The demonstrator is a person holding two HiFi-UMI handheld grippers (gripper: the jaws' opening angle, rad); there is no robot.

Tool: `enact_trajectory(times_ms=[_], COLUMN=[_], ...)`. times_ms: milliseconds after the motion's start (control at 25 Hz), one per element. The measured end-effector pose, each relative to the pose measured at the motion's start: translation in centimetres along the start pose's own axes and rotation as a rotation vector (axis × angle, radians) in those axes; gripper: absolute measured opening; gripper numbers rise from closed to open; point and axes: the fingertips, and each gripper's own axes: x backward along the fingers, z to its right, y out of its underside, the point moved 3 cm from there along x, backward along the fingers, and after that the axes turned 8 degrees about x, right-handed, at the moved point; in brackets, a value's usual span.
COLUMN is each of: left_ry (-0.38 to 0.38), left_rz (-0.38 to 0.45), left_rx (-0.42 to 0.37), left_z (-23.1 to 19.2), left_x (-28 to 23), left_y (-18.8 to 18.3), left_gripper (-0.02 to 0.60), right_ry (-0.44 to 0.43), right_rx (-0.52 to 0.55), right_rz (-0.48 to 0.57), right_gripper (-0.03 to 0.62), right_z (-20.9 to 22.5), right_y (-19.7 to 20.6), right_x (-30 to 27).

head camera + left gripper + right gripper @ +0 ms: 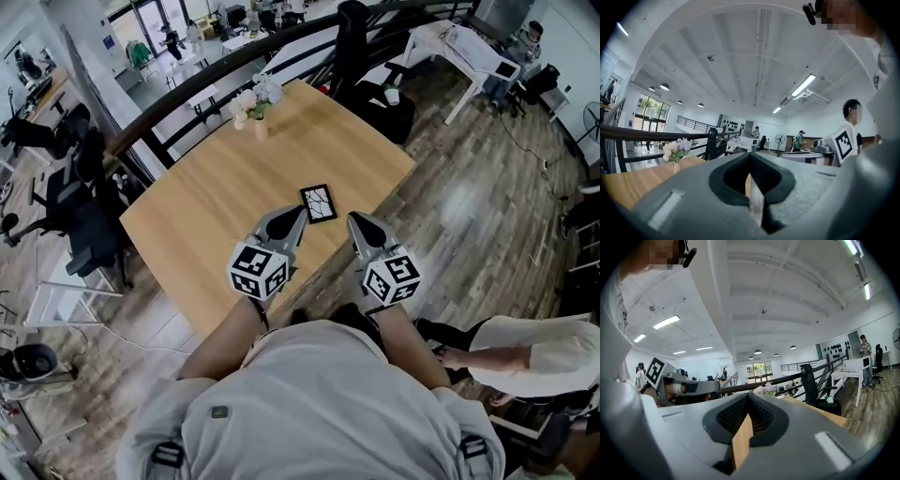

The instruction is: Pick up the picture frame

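The picture frame (318,202) is small, dark-rimmed and lies flat near the near right edge of the wooden table (216,197). My left gripper (300,212) is shut and empty, with its tips just at the frame's near left corner. My right gripper (354,219) is also shut and empty, a little to the right of the frame, over the table's edge. Both point level across the table. In the left gripper view the jaws (750,155) meet with nothing between them. The same holds in the right gripper view (747,398). Neither gripper view shows the frame.
A small vase of pale flowers (255,103) stands at the table's far corner. Behind the table runs a dark railing (187,103), with a black office chair (361,66) at the far right. A seated person (525,356) is at my lower right. More chairs (75,206) stand to the left.
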Motion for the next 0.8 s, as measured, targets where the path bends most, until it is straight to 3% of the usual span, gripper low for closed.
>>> enact_trajectory(times_ms=[440, 800], left_ry=[-0.105, -0.179], left_rz=[-0.001, -0.033], left_rx=[0.015, 0.047], left_z=[-4.7, -8.1], left_x=[-1.8, -7.7], left_y=[-0.5, 0.7], left_gripper=[0.000, 0.000], right_ry=[-0.128, -0.206], right_rx=[-0.010, -0.027], right_rz=[-0.008, -0.066], right_gripper=[0.009, 0.009], right_z=[1.5, 7.9], right_y=[0.3, 2.6], right_x=[-6.8, -12.4])
